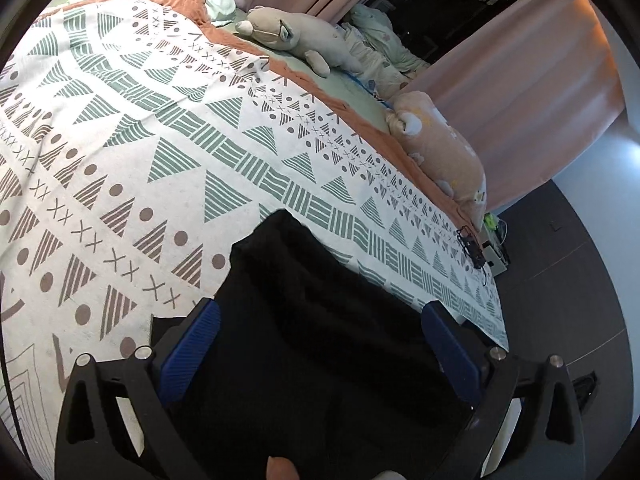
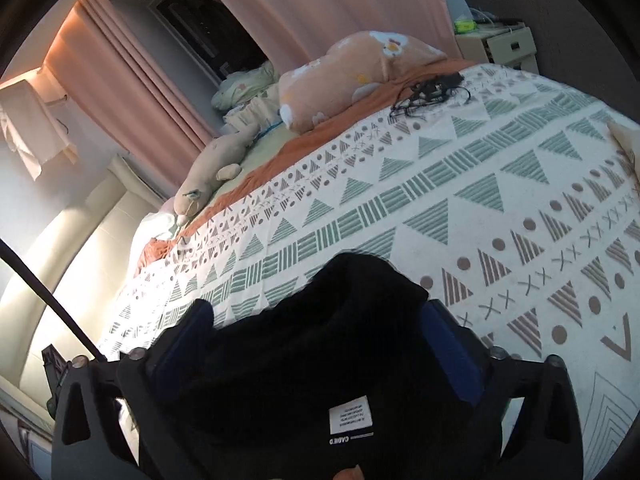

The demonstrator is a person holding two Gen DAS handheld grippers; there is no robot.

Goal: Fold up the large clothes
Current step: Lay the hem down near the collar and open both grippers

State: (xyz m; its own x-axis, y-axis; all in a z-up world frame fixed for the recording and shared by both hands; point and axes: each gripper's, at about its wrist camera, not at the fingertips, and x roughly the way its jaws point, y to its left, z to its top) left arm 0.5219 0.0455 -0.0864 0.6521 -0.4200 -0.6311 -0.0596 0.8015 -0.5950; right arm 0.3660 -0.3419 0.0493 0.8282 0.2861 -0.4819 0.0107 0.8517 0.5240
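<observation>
A black garment (image 1: 320, 332) lies bunched between the blue-padded fingers of my left gripper (image 1: 320, 320), whose jaws stand wide apart around it above the patterned bedspread (image 1: 160, 140). In the right wrist view the same black garment (image 2: 320, 320), with a white label (image 2: 351, 412) showing, fills the space between the fingers of my right gripper (image 2: 320, 312), which also stand wide apart. Whether either gripper pinches the cloth is hidden by the fabric.
A beige plush toy (image 1: 296, 36) and a peach pillow (image 1: 440, 148) lie along the far side of the bed. Black cables (image 2: 432, 92) rest on the bedspread. Pink curtains (image 2: 140, 72) and a bedside cabinet (image 2: 500, 44) stand beyond.
</observation>
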